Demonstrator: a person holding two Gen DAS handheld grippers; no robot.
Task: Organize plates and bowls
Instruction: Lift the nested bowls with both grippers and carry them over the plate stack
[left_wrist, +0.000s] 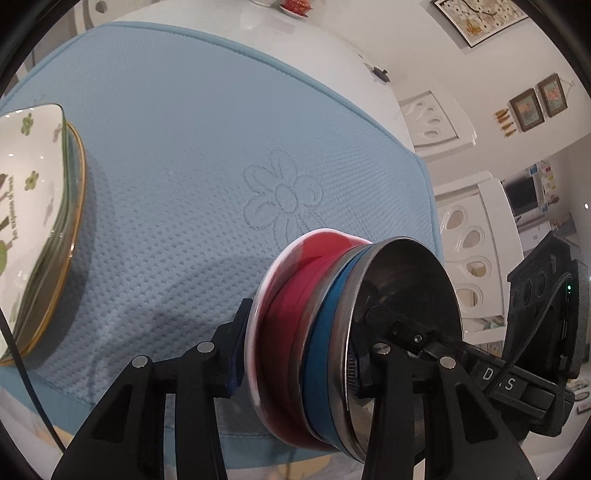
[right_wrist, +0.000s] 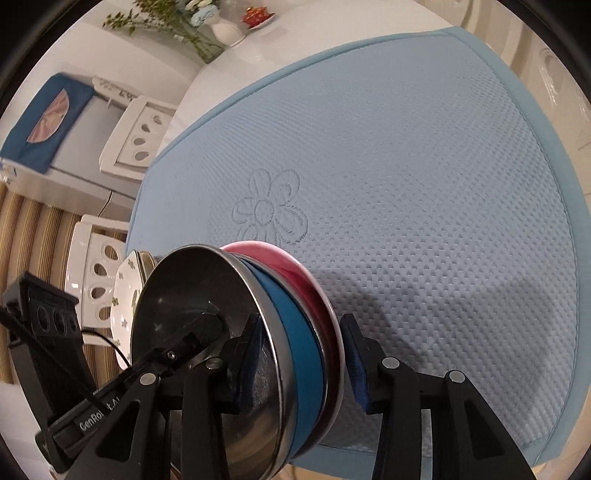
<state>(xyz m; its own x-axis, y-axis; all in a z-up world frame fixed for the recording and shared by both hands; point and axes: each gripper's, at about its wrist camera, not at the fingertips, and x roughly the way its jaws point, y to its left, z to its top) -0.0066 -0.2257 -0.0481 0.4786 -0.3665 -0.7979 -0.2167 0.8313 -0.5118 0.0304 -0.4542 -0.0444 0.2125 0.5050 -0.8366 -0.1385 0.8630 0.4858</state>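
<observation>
A nested stack of bowls, red (left_wrist: 284, 317), blue (left_wrist: 321, 369) and steel (left_wrist: 402, 314), is held on edge above the blue mat (left_wrist: 192, 155). My left gripper (left_wrist: 299, 369) is shut on the stack, one finger outside the red bowl, one inside the steel bowl. My right gripper (right_wrist: 303, 358) straddles the same stack (right_wrist: 295, 332) from the other side; its right pad (right_wrist: 356, 365) stands a little off the red rim. A white flowered square plate (left_wrist: 29, 184) lies on a gold-rimmed glass plate (left_wrist: 72, 236) at the left; both show in the right wrist view (right_wrist: 127, 291).
The blue quilted mat (right_wrist: 406, 184) covers a white table (left_wrist: 295, 40). White chairs (left_wrist: 469, 258) stand around it. A vase with flowers (right_wrist: 225, 29) and a small red dish (right_wrist: 256, 16) sit at the table's far end.
</observation>
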